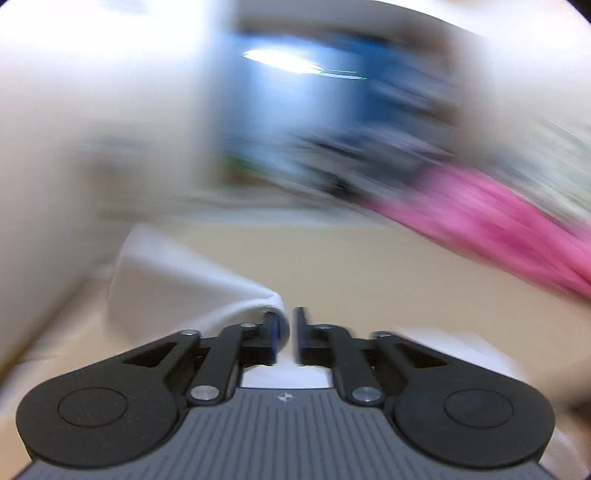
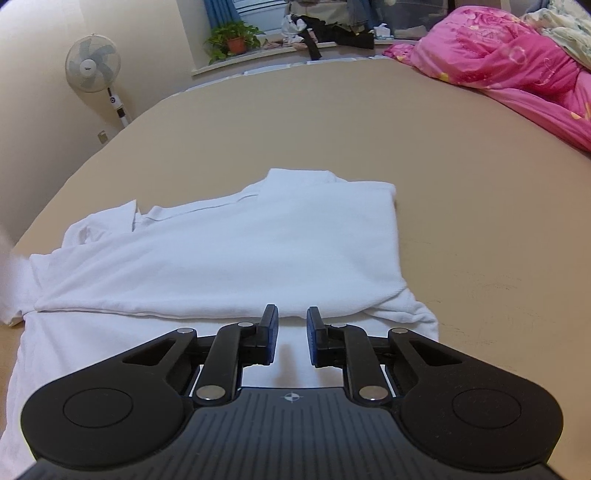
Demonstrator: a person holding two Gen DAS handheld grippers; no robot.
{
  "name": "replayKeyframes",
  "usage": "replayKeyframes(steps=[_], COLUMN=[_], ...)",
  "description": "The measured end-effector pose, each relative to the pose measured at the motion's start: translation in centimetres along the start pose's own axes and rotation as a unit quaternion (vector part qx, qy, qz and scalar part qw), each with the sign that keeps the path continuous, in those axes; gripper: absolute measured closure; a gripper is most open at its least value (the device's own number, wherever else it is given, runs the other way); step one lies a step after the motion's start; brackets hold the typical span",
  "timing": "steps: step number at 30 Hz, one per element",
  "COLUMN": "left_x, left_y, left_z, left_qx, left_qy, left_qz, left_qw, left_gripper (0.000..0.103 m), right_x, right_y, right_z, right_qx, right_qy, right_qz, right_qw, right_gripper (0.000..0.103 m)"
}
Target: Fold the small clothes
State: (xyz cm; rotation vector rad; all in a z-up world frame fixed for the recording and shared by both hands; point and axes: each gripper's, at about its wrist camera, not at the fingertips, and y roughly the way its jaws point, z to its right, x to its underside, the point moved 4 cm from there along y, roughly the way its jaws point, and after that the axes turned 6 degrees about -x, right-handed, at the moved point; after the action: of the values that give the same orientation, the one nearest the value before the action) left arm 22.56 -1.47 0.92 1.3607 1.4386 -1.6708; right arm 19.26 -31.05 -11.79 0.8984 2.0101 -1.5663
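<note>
Shirt, white and partly folded, lies on the tan bed right in front of you, one layer doubled over the lower part and a collar-like flap poking up at its far left. Your left gripper has its jaws drawn nearly together on a bunched fold of the shirt, which rises from the bed to the jaws; that view is heavily blurred. Your right gripper hangs just above the near part of the shirt, jaws parted by a clear gap with nothing between them. A pink quilt is heaped at the bed's far right. Beyond the bed, a fan stands at the left wall, and a potted plant sits on the window sill beside dark clothes.
</note>
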Motion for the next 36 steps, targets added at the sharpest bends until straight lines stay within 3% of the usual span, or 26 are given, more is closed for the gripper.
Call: replayKeyframes(steps=[1, 4, 8, 10, 12, 14, 16, 20, 24, 28, 29, 30, 31, 33, 35, 36], left_x=[0.8, 2.8, 4.2, 5.2, 6.2, 7.1, 7.7, 7.7, 7.5, 8.2, 8.3, 8.5, 8.7, 9.0, 9.0, 9.1], left_y=[-0.3, 0.0, 4.0, 5.4, 6.9, 7.7, 8.1, 8.3, 8.4, 8.7, 8.9, 9.1, 9.3, 9.6, 9.9, 10.1], left_z=[2.7, 3.9, -3.6, -7.6, -11.1, -13.6, -15.1, -15.7, -15.5, -13.9, -14.0, -14.1, -14.2, -14.2, -14.2, -14.0], left_qx=[0.046, 0.057, -0.034, -0.092, -0.126, -0.131, -0.132, -0.129, -0.119, -0.11, -0.109, -0.108, -0.105, -0.1, -0.094, -0.091], left_qy=[0.034, 0.057, -0.013, -0.06, -0.111, -0.153, -0.171, -0.163, -0.159, -0.156, -0.158, -0.161, -0.164, -0.172, -0.176, -0.176], left_qz=[-0.01, -0.026, -0.099, -0.152, -0.198, -0.23, -0.243, -0.245, -0.247, -0.249, -0.252, -0.255, -0.259, -0.265, -0.268, -0.269], left_qw=[0.9983, 0.9964, 0.9945, 0.9822, 0.9658, 0.9521, 0.9456, 0.9468, 0.9483, 0.9493, 0.9486, 0.9473, 0.946, 0.9435, 0.9425, 0.9425], left_gripper=[0.083, 0.083, 0.083, 0.083, 0.083, 0.083, 0.083, 0.083, 0.08, 0.08, 0.079, 0.079, 0.079, 0.079, 0.078, 0.076], right_x=[0.0, 0.0, -0.3, -0.4, -0.6, -0.8, -1.2, -2.6, -3.5, -4.1, -4.2, -4.5, -5.0, -6.6, -8.2, -8.3], right_y=[0.0, 0.0, -0.1, 0.0, 0.1, 0.5, 0.7, 1.2, 3.0, 5.3, 5.7, 5.8, 5.2, 2.1, -2.6, -4.1], right_z=[0.0, 0.2, 0.2, 0.2, 0.3, 0.6, 1.3, 2.6, 3.4, 3.5, 3.4, 3.3, 3.1, 2.1, 1.0, 1.0], right_qx=[-0.001, 0.003, -0.004, -0.012, -0.019, -0.029, -0.042, -0.068, -0.11, -0.077, -0.069, -0.069, -0.074, -0.11, -0.156, -0.163], right_qy=[0.001, 0.01, 0.016, 0.022, 0.033, 0.058, 0.093, 0.153, 0.212, 0.216, 0.21, 0.206, 0.206, 0.196, 0.163, 0.159], right_qz=[0.001, 0.003, 0.009, 0.012, 0.015, 0.016, 0.024, 0.056, 0.062, 0.05, 0.047, 0.054, 0.072, 0.147, 0.25, 0.281], right_qw=[1.0, 1.0, 1.0, 1.0, 0.999, 0.998, 0.995, 0.984, 0.969, 0.972, 0.974, 0.975, 0.973, 0.963, 0.942, 0.932], right_gripper=[0.086, 0.086, 0.085, 0.085, 0.084, 0.079, 0.074, 0.067, 0.064, 0.066, 0.084, 0.094, 0.096, 0.096, 0.096, 0.096])
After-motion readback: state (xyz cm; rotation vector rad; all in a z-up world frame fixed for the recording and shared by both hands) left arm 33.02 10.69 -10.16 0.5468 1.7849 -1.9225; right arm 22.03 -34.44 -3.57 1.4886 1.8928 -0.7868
